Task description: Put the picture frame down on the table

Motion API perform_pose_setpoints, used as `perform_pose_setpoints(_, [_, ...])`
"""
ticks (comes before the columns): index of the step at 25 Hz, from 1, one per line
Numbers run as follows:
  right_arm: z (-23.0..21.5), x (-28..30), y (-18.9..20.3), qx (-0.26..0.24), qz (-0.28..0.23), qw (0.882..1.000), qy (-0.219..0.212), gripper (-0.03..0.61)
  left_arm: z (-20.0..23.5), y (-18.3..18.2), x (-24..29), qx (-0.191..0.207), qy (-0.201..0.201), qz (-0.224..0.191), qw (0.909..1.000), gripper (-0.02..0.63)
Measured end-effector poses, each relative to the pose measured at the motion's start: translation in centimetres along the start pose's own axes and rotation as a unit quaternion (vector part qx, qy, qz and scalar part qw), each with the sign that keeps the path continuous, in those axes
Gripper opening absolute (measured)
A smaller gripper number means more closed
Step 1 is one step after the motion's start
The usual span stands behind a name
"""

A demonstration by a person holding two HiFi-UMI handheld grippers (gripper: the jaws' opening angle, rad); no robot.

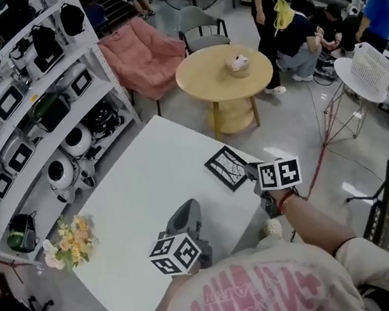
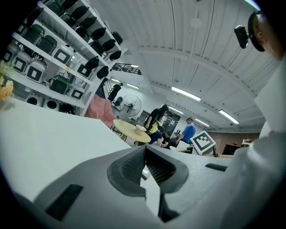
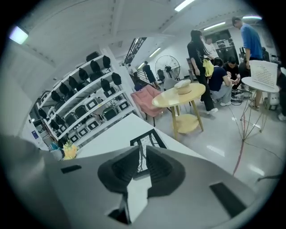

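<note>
- The picture frame [image 1: 227, 168] lies flat on the white tabletop [image 1: 142, 195], near its right edge, so the putting-down looks finished.
- The right claw [image 3: 143, 154] points at the frame from close by. Its jaws stand a narrow slit apart and grip nothing, which suits a completed placement.
- The left claw [image 2: 145, 153] idles over bare tabletop, tips together and empty, apparently not needed.
- Count: one frame, two claws, one flower bunch [image 1: 69, 244].

smooth matt table [image 1: 143, 202]; glossy floor [image 1: 297, 117]
</note>
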State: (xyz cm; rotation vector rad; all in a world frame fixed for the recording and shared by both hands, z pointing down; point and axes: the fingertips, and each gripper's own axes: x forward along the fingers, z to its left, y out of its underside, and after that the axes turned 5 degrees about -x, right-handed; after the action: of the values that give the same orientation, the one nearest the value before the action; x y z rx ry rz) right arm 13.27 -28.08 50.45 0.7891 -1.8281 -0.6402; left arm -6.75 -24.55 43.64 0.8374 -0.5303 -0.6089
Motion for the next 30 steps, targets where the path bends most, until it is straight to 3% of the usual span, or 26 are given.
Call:
perform_pose_setpoints(5, [1.2, -2.7, -0.1, 0.003, -0.043, 0.999, 0.013, 0.019, -0.9, 1.0, 1.0, 0.002, 0.017, 0.021, 0.9996, 0.003])
perform_pose_setpoints(11, [2.2, -6.2, -0.9, -0.035, -0.117, 0.992, 0.020, 0.006, -0.8, 2.3, 1.9, 0.014, 0.001, 0.047, 0.9988, 0.003])
perform_pose_setpoints(18, [0.6, -7.9, 1.0, -0.031, -0.116, 0.992, 0.034, 0.006, -1.3, 3.8, 3.1, 0.006, 0.013, 0.068, 0.9976, 0.003])
perform_pose_setpoints(30, [-1.7, -8.0, 3.3, -0.025, -0.087, 0.994, 0.054, 0.005, -1.1, 4.9, 3.6, 0.014, 0.000, 0.082, 0.9966, 0.003])
